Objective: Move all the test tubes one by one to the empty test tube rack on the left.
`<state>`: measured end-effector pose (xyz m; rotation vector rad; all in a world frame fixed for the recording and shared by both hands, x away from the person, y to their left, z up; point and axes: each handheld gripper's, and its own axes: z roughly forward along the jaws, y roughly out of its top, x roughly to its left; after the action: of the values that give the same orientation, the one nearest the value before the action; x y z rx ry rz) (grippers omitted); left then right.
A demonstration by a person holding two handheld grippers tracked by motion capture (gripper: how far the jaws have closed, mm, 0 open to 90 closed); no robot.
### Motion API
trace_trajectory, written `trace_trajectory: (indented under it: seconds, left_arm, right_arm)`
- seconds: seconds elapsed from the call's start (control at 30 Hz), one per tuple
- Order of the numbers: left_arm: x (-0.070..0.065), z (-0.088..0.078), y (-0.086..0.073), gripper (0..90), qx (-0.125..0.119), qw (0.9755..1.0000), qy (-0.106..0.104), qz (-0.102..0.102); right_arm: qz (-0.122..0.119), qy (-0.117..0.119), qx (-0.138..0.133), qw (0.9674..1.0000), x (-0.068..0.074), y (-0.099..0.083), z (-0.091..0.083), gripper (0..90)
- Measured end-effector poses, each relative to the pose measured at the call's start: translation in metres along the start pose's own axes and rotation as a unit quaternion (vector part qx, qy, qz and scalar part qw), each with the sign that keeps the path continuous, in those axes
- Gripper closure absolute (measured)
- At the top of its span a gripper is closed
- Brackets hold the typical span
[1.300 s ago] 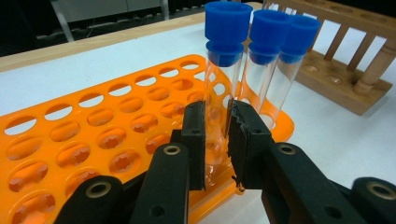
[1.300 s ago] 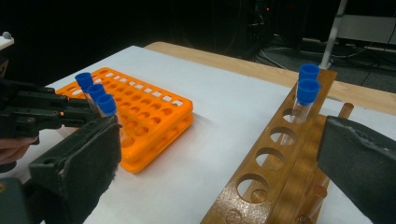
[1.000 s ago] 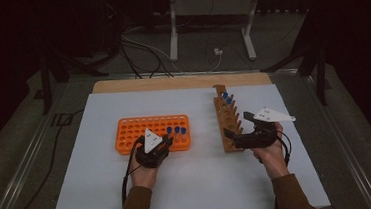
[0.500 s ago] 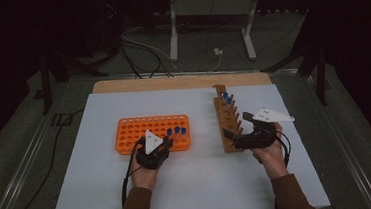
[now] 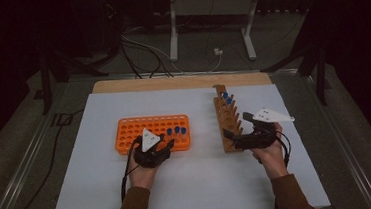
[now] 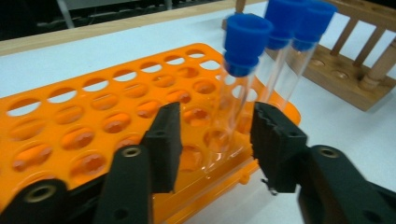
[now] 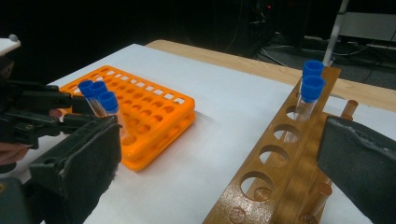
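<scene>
An orange tube rack (image 5: 145,127) lies left of centre on the white sheet, with three blue-capped clear tubes (image 5: 176,131) standing at its right end. My left gripper (image 5: 169,142) sits at that end. In the left gripper view its jaws have just been opening, and the left gripper (image 6: 215,121) now stands open around the nearest tube (image 6: 243,46) with a gap on each side. A wooden rack (image 5: 225,126) to the right holds two blue-capped tubes (image 5: 227,98) at its far end. My right gripper (image 5: 235,129) is open wide across the wooden rack's (image 7: 280,154) near end.
The white sheet (image 5: 200,183) lies on a wooden board (image 5: 171,82) whose far edge shows. Cables (image 5: 144,52) and a metal stand (image 5: 206,12) sit on the dark floor beyond. Metal rails (image 5: 23,172) run along both sides of the table.
Both hands keep their places. The left gripper's jaws look slightly wider apart than before, with the tube still standing in the orange rack.
</scene>
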<state>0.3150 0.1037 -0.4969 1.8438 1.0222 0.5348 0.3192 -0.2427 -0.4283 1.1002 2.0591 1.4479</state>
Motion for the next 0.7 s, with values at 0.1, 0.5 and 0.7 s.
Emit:
trace_trajectory:
  seconds: [0.1,0.5,0.7]
  left_arm:
    - [0.005,-0.008,0.005,45.7,-0.005,0.9999,0.005,-0.011]
    - [0.021,-0.052,0.011,13.0,-0.027,0.9991,0.018,-0.026]
    - [0.030,-0.069,0.008,0.7,-0.036,0.9979,0.044,-0.032]
  right_arm:
    - [-0.001,-0.001,-0.001,1.0000,0.000,0.001,0.000,0.3]
    - [-0.011,-0.012,0.002,0.9999,-0.002,0.010,0.005,0.3]
    - [-0.002,-0.020,0.001,0.9998,-0.006,0.015,0.014,0.3]
